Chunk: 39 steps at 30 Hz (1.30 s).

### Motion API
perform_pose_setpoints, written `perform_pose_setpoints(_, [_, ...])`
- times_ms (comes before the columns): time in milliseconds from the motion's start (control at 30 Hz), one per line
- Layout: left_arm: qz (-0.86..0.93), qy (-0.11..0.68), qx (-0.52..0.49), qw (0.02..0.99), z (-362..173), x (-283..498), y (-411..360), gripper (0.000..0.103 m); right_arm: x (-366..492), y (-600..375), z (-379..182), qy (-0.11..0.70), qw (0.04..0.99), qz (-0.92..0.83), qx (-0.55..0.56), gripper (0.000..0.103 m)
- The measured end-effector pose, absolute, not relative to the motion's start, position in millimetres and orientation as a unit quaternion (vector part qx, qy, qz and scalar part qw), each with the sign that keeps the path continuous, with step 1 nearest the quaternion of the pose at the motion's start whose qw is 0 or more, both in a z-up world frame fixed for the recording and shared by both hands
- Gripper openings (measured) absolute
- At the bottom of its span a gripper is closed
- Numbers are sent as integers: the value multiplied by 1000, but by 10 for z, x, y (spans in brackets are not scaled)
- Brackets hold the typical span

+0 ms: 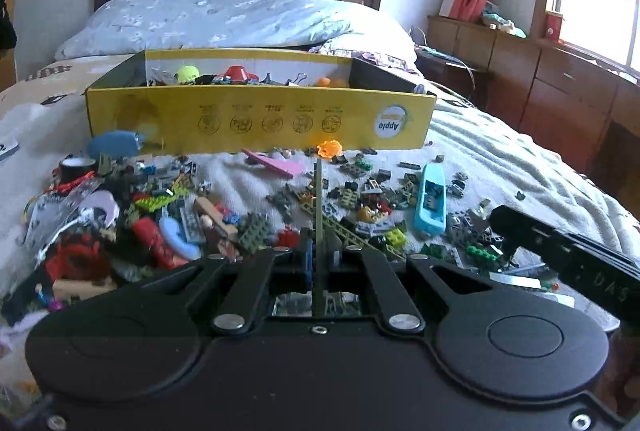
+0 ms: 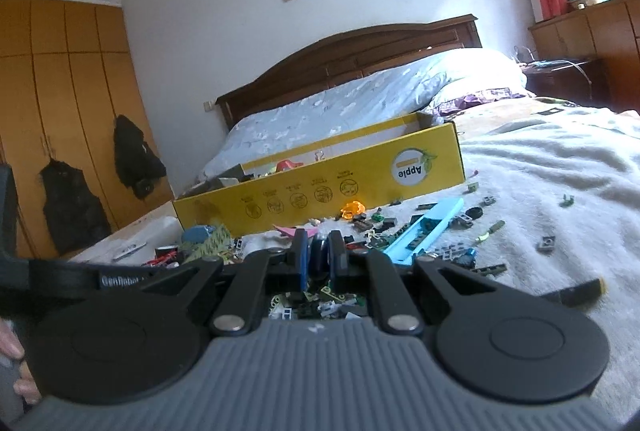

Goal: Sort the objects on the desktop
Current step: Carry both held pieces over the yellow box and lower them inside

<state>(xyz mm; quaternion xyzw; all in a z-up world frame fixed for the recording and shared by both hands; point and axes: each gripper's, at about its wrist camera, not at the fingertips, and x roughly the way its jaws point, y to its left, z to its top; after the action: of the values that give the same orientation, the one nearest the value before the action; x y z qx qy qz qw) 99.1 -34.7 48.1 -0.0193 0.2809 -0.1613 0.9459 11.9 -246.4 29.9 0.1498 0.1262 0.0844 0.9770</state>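
your left hand-held gripper [image 1: 319, 245] is clenched on a thin olive strip [image 1: 319, 199]; the right hand-held gripper [image 2: 319, 255] pinches a dark round piece [image 2: 319, 257]. the yellow box [image 1: 260, 119] sits mid-frame on the bed [image 1: 500, 147]. tilt, and the slim strip could slip out.

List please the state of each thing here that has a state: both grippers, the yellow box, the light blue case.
Left gripper: shut on a thin olive strip.
Right gripper: shut on a small dark round piece.
Yellow box: open, partly filled.
Light blue case: open, bricks inside.
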Motion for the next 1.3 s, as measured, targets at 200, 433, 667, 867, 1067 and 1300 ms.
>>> perform_pose_setpoints(200, [-158,279,-23,947,469,1298,-371,4,366,-2473,306,149,975,89,142,12])
perform_pose_setpoints(433, [-151,249,-62,955,609,1947,-287,4,775,-2530,434,168,975,89,111,12])
perform_pose_setpoints(667, [-114,217,-70,967,740,2749,-234,4,1171,-2478,571,172,978,91,77,12])
perform_pose_setpoints(867, [-44,207,-77,974,796,3532,-99,4,1643,-2422,763,169,980,98,39,12])
perform_pose_setpoints(1067, [5,208,-68,976,622,3926,15,4,2354,-2384,947,159,981,109,22,12])
perform_pose_setpoints(1300, [86,216,-25,972,401,4070,33,8,3372,-2385,855,205,975,71,54,12])
